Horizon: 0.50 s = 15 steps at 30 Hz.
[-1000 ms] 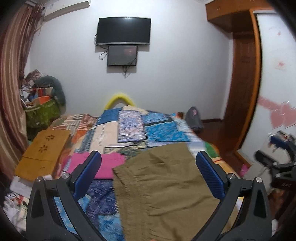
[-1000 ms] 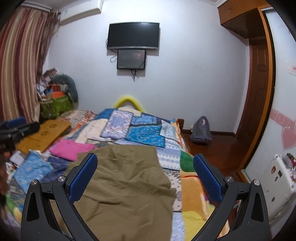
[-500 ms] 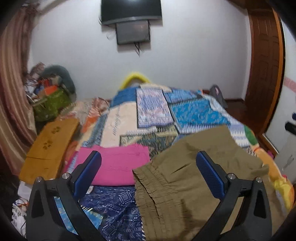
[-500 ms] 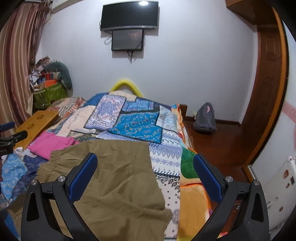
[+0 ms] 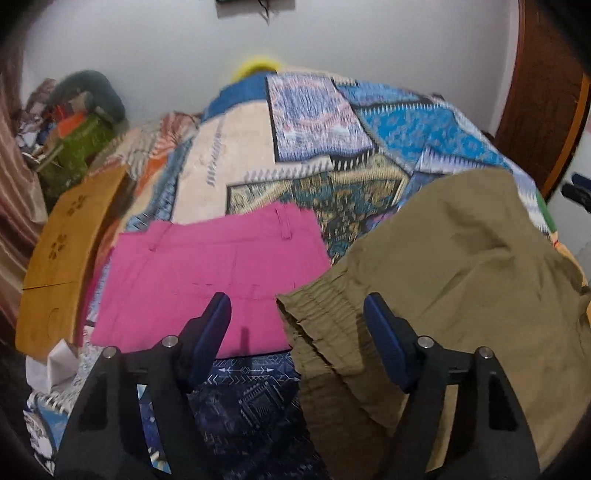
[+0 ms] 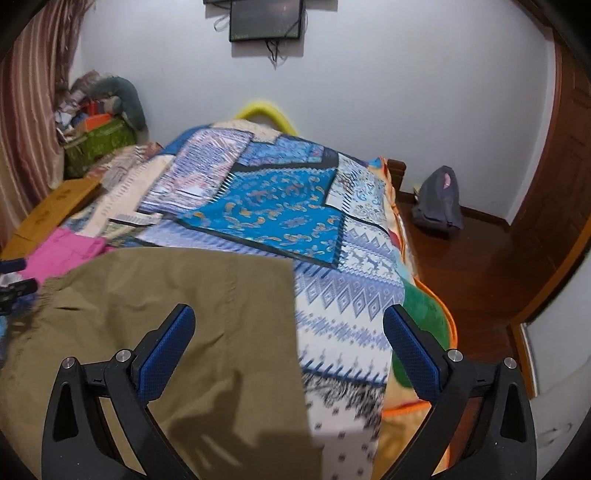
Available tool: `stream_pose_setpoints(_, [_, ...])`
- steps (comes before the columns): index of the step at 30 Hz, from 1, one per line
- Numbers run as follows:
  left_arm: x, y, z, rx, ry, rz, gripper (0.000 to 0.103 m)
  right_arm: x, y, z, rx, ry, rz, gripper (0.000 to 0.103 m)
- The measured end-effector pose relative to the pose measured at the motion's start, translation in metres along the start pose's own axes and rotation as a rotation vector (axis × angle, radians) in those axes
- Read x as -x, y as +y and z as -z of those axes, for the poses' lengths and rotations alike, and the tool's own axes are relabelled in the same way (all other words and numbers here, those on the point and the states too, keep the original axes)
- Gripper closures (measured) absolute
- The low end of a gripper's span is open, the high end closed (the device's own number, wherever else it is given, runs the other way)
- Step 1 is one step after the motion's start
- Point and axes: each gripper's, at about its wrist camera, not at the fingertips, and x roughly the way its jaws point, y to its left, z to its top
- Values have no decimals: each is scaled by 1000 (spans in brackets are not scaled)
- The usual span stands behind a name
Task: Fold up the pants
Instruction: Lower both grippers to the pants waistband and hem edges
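Patchwork bed (image 6: 280,210) — both grippers (image 5: 297,314) (image 6: 288,326) agape over olive pants (image 5: 461,266).

Olive pants (image 5: 461,266): matt creased cloth, gathered waistband. Pink garment (image 5: 207,273): smooth cloth. Floor (image 6: 476,266): glossy wood.

Premises: a domestic bedroom. A bed (image 6: 369,295) under a patchwork quilt (image 6: 273,210) fills the centre of the frame. A wall-mounted screen (image 6: 264,20) hangs at top centre; a striped curtain (image 6: 26,110) occupies the upper left. Wooden door (image 6: 561,177) and wood floor (image 6: 472,266) at right. Clutter pile (image 6: 99,107) in the far left corner.
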Motion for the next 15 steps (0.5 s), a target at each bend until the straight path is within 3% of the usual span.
stream_pose_setpoints(3, [-20,9,0,13,41,37,28,-20,-4,-5,9,43,-27,12])
stream_pose_setpoints(8, [-42,16,0,61,98,119,32,-48,-8,-13,9,72,-84,12])
stream_pose_setpoints(12, [-54,15,2,88,122,158,32,-71,-9,-19,3,98,-112,13])
stream_pose_setpoints(15, [-57,13,3,88,115,163,33,-88,-9,-24,-11,126,-137,19])
